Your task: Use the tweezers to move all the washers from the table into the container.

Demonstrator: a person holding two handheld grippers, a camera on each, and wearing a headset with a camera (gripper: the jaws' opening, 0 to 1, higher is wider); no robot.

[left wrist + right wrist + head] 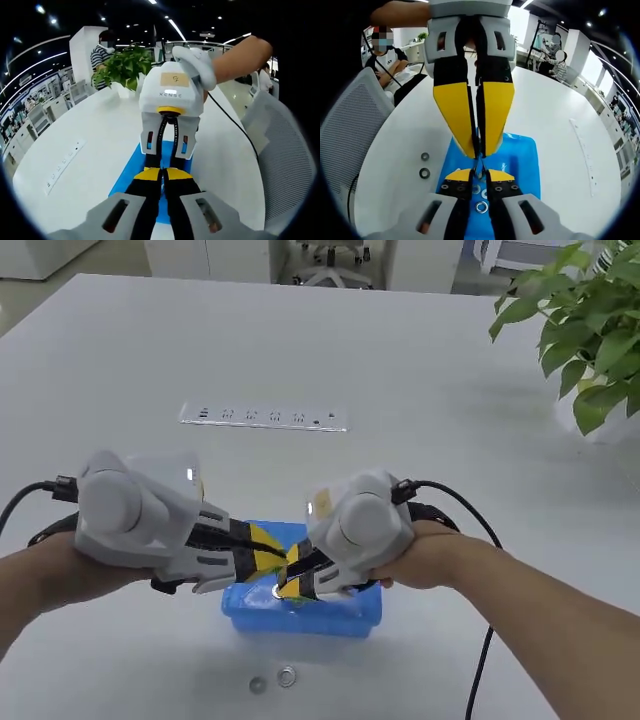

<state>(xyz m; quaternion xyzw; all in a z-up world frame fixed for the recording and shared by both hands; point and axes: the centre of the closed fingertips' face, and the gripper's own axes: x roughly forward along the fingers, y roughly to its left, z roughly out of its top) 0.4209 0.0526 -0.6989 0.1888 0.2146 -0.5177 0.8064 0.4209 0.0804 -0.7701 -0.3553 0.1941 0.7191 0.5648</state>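
Right gripper view: the left gripper (478,152) pinches the tweezers (479,165) above the container (525,160); their opening I cannot tell. Two washers (424,173) lie beside its near side.

The left gripper (270,558) and the right gripper (292,580) are cased in off-white, with jaws coloured yellow and black, and thin grey tweezers (479,162) are seen. A bright blue container (335,615) is shown on a plain white table (300,340), alongside silver washers (287,676). Green plant leaves (590,320) and a black cable (484,655) are also shown.
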